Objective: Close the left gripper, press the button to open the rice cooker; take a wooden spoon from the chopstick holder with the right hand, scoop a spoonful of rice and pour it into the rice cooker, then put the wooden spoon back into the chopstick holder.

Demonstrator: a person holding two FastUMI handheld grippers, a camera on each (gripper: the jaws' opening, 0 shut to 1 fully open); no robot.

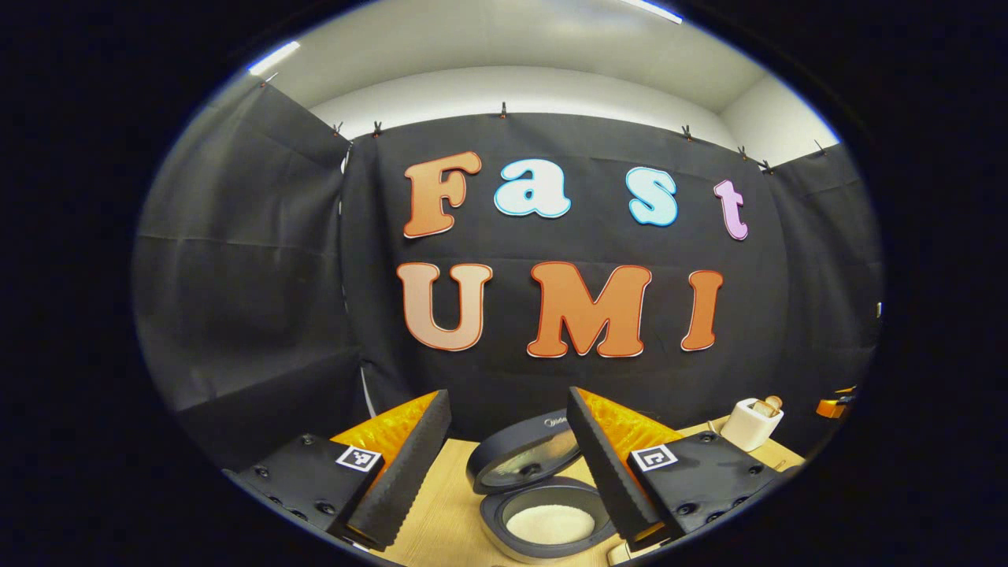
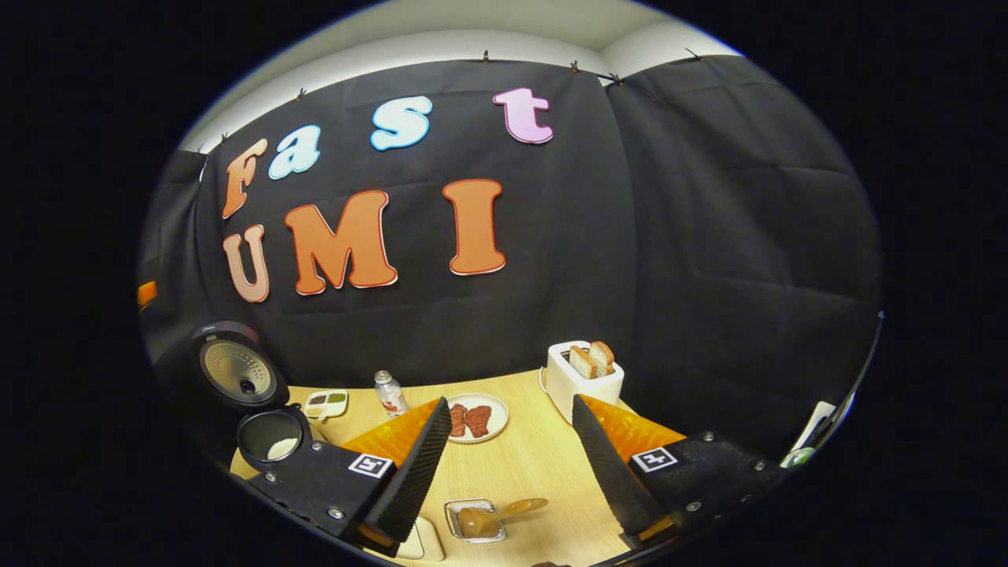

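Spoon first: just beyond our right gripper [image 2: 504, 465], whose jaws stand wide apart and empty, we see the brown wooden spoon [image 2: 496, 516] lying across a small clear square container [image 2: 475, 520] on the pale wooden table [image 2: 535, 465], so it could tip out or roll off if knocked. Our left gripper [image 1: 504, 465] also gapes with nothing between its fingers. Beyond it the dark round rice cooker [image 1: 543, 512] sits lid up, white rice [image 1: 550, 524] inside; left so, we judge it could be bumped. Farther off stands a white toaster [image 2: 581, 382].

One rice cooker [image 2: 244, 394], one toaster [image 2: 581, 383]
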